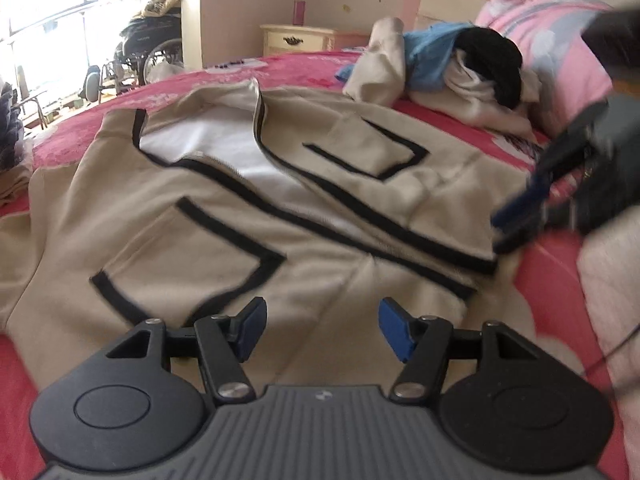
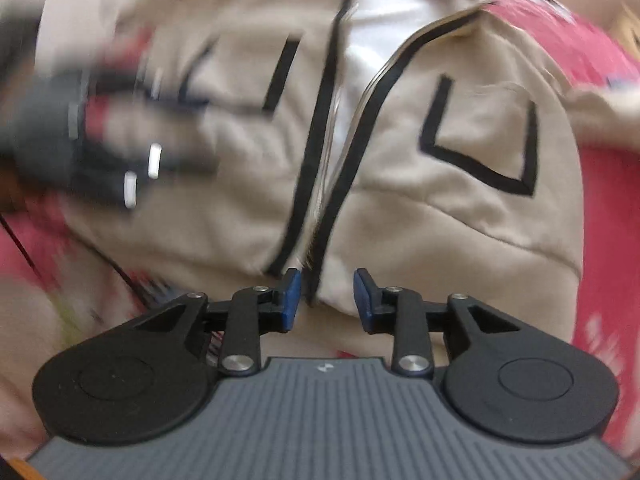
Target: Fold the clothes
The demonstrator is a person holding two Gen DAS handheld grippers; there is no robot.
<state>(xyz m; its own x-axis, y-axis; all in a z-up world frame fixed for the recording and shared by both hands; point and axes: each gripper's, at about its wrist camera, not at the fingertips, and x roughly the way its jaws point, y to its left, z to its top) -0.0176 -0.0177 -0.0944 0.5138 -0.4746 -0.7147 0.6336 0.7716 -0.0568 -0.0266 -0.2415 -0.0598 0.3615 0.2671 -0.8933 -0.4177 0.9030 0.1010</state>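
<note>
A beige zip jacket (image 1: pixel 224 216) with black trim and white lining lies spread front-up on the pink bed, zipper open. My left gripper (image 1: pixel 322 330) is open and empty just above the jacket's hem. My right gripper (image 2: pixel 327 300) is open and empty, its jaws either side of the hem at the zipper's bottom end. The jacket fills the right wrist view (image 2: pixel 400 200). The right gripper shows blurred at the right of the left wrist view (image 1: pixel 516 220), and the left gripper is a dark blur in the right wrist view (image 2: pixel 100 140).
A pile of clothes (image 1: pixel 440 68), beige, blue, black and white, lies at the head of the bed against a pink pillow (image 1: pixel 560 52). A cream nightstand (image 1: pixel 298 38) and a wheelchair (image 1: pixel 148 48) stand beyond the bed.
</note>
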